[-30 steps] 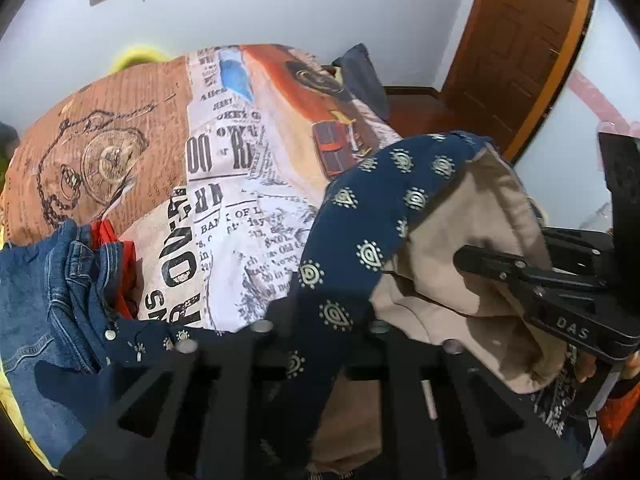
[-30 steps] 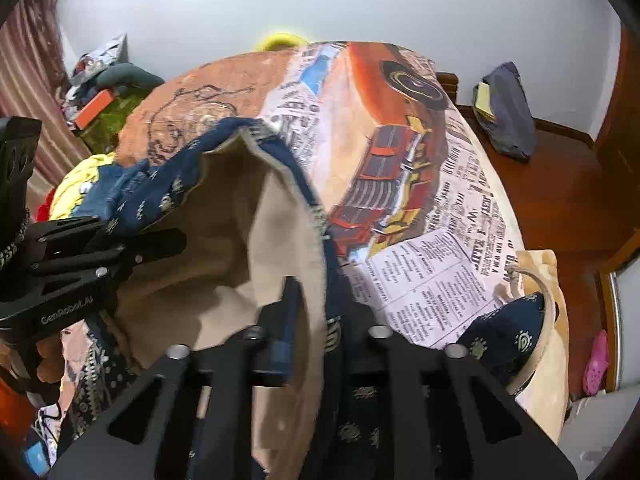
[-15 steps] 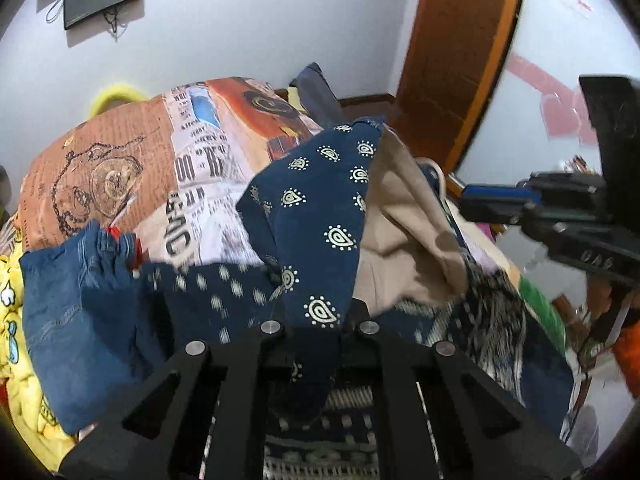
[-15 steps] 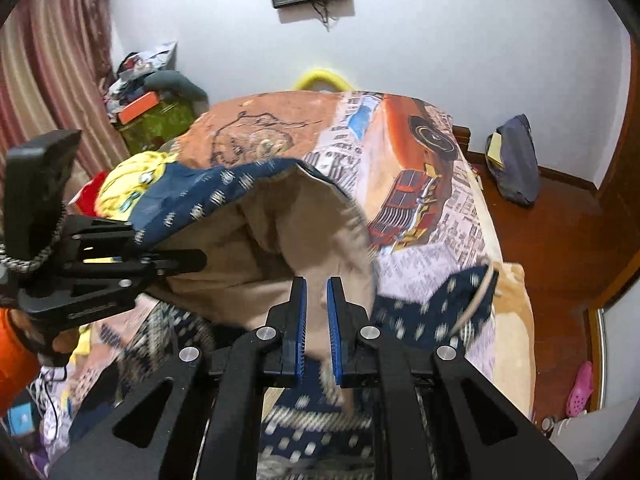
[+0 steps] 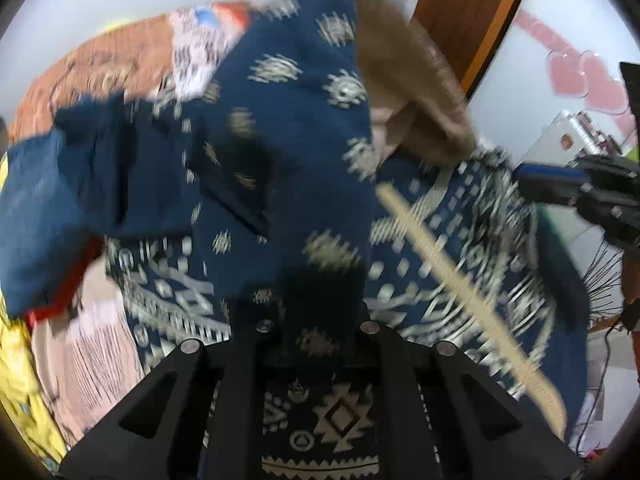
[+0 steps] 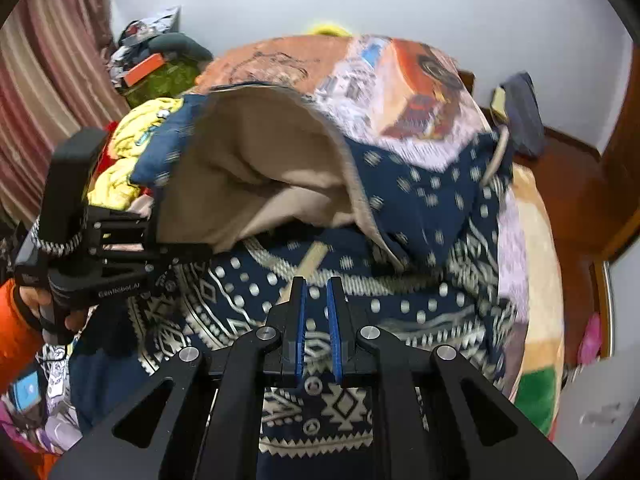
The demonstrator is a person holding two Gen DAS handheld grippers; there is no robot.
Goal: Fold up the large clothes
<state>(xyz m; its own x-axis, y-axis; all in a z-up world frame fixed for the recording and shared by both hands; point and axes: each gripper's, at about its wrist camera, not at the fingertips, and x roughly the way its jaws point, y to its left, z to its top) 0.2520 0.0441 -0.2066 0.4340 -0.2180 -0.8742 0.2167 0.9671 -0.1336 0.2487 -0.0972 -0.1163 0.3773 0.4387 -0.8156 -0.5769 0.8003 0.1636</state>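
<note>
A large navy garment [image 6: 420,200] with pale pattern and beige fleece lining [image 6: 248,160] lies spread over the bed. One flap is lifted and folded over, lining side showing. My left gripper [image 6: 200,248] is shut on that flap's edge; in the left wrist view the navy cloth [image 5: 288,120] runs down between its fingers and hides the left gripper's [image 5: 316,312] tips. My right gripper [image 6: 318,284] hovers above the patterned hem, its blue pads close together with nothing between them. It also shows at the right of the left wrist view as the right gripper [image 5: 520,172], clear of the cloth.
The bed cover [image 6: 400,80] has newspaper and car prints. Jeans [image 5: 36,200] and yellow cloth [image 6: 132,128] are piled on the bed's left side. A dark bag [image 6: 520,112] lies on the wooden floor [image 6: 572,184]. A door [image 5: 460,12] stands right; a striped curtain [image 6: 40,80] hangs left.
The right gripper had the garment's lined edge between its fingers and has come off it. Both grippers drew back over the garment, and the left one carried the flap along.
</note>
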